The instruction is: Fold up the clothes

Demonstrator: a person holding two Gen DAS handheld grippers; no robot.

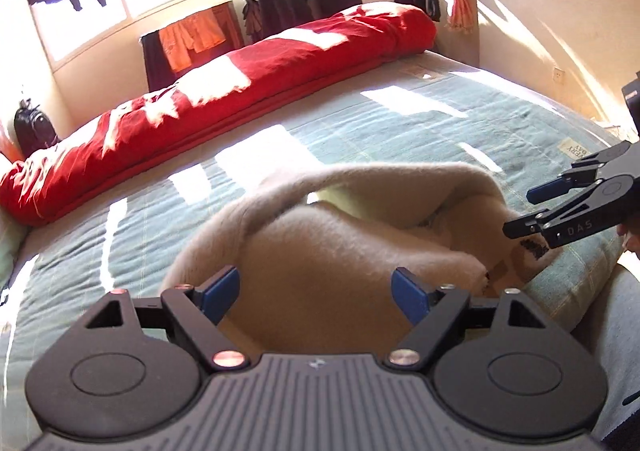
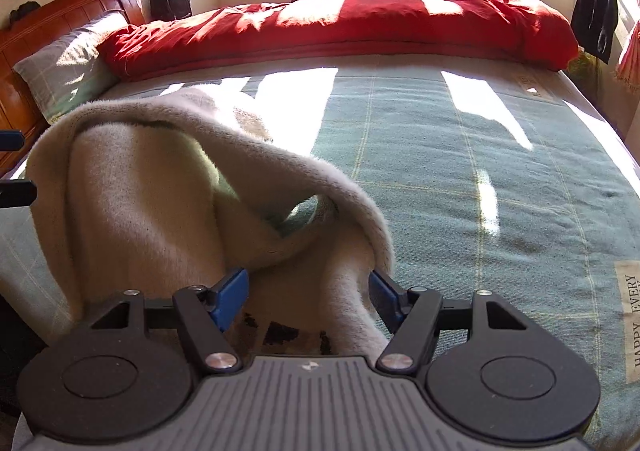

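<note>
Left gripper and right gripper angled downward, fingers apparently apart, gripping nothing.

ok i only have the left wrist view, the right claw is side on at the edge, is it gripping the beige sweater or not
Observer: No. In its own camera the right claw is open. The sweater lies between the blue pads, and they don't look to be pinching it.
Operator: whats at the head end of the bed, cant see it
Observer: A wooden headboard, with a grey-green pillow in front of it, beyond the sweater on the left.
Operator: that label on the sheet, i only get part of it
Observer: On the green sheet, right of the sweater, the label reads HAPPY EVERY before the picture's edge cuts it off.
</note>
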